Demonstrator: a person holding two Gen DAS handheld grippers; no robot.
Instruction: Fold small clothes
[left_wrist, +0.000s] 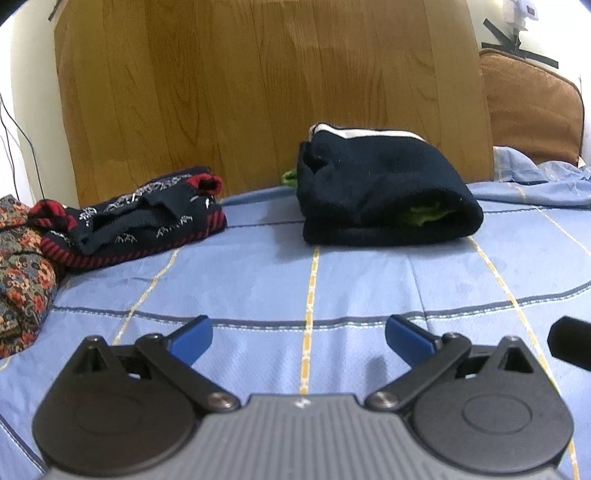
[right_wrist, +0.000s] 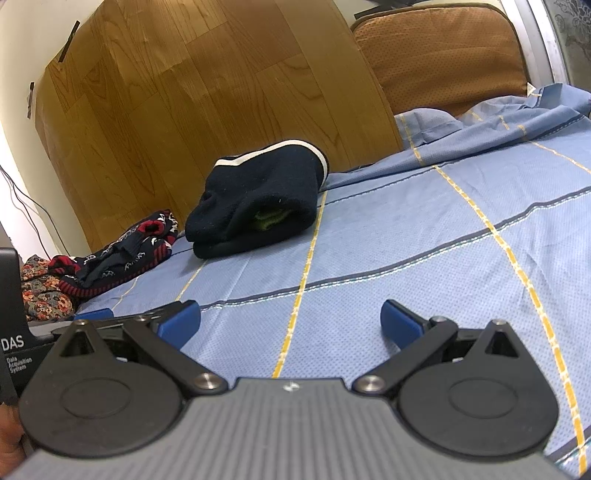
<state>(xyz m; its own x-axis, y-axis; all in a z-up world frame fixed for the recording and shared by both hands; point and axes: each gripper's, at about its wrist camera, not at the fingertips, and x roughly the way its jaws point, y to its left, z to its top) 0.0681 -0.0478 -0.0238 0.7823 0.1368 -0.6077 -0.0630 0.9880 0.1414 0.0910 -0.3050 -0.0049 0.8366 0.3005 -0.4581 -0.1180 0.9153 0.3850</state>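
Fingers spread wide and empty on left gripper (left_wrist: 298, 338) and right gripper (right_wrist: 290, 325), low over blue sheet (left_wrist: 362, 280), likely between garments; folded navy garment (left_wrist: 384, 195) centre frame, unfolded patterned sweater (left_wrist: 144, 218) left.

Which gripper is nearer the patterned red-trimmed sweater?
Left. The left gripper has the sweater ahead to its left, fairly close. The right gripper sits further right, with the sweater farther off beyond the left gripper's body.
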